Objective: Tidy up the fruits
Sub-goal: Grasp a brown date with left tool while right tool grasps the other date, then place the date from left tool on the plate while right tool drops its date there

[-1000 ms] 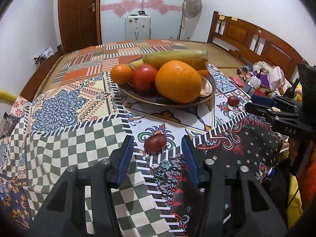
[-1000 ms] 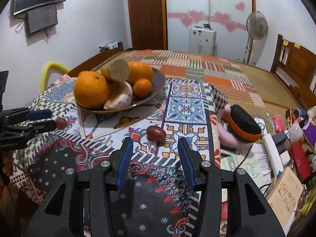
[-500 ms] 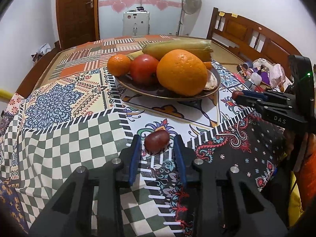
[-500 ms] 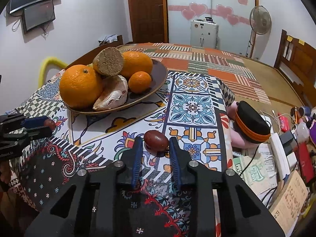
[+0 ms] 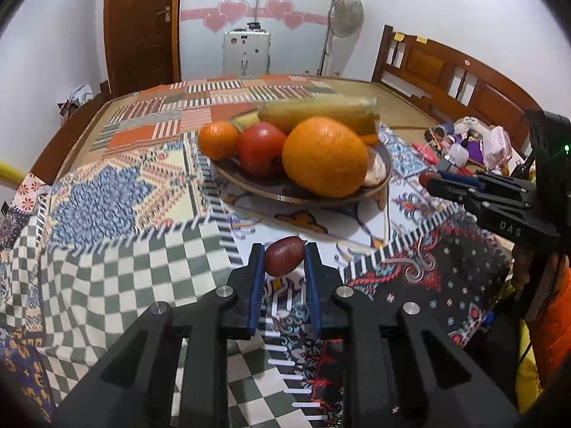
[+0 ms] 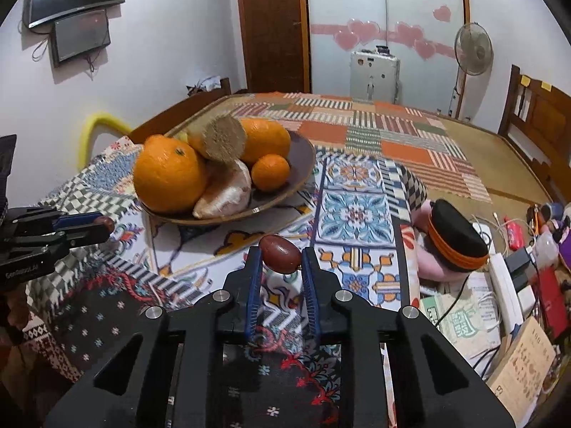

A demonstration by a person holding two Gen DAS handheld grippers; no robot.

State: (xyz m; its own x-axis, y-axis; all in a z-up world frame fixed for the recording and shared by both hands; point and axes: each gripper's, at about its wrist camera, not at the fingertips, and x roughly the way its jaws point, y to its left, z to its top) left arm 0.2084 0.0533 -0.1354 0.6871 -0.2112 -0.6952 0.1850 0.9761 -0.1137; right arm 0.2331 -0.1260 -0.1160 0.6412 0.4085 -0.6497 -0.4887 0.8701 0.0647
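Pinching only at the blue pads' far ends, the left tool (image 5: 284, 262) and right tool (image 6: 280, 262) each clamp a small smooth red-brown fruit (image 5: 284, 256) (image 6: 280, 254) that may squirt free above the patterned counter (image 5: 117, 271), short of the fruit plate (image 6: 299, 164).

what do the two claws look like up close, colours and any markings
Both are matte black plastic with angular cut-out arms, round silver screw heads and blue ribbed pads. The left claw shows white "GenRobot.AI" lettering on its side in the right wrist view. The right claw, seen side-on from the left, carries "DAS" lettering and a small green light.
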